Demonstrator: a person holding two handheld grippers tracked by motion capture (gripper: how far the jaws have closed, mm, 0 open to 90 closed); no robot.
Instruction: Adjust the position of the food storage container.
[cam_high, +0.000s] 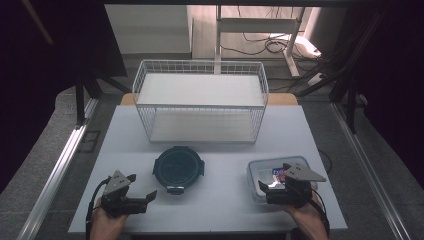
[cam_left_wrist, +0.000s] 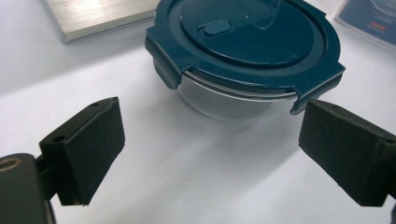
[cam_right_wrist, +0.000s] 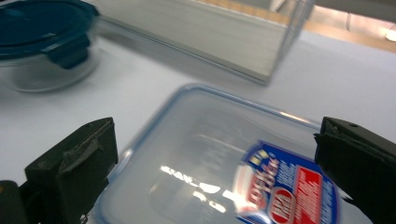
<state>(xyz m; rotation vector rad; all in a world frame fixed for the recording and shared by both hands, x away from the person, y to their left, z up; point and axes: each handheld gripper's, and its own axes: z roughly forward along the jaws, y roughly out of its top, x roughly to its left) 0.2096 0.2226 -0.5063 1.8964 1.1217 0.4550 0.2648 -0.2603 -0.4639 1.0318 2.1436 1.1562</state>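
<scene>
A round glass container with a dark blue clip lid (cam_high: 178, 168) (cam_left_wrist: 243, 51) (cam_right_wrist: 42, 42) stands at the middle front of the white table (cam_high: 220, 210). To its right lies a clear rectangular container with a blue and red label (cam_high: 272, 175) (cam_right_wrist: 219, 172). My left gripper (cam_high: 141, 186) (cam_left_wrist: 210, 154) is open at the front left, jaws pointing at the round container and a short way from it. My right gripper (cam_high: 276, 176) (cam_right_wrist: 219, 168) is open and hovers over the rectangular container, a jaw on each side of it, with no pad seen pressing on it.
A white wire basket (cam_high: 200, 102) with a pale board in its bottom (cam_left_wrist: 98, 16) (cam_right_wrist: 210, 37) stands at the back of the table. Metal rails run along both sides of the table. Cables and a white frame lie on the floor beyond.
</scene>
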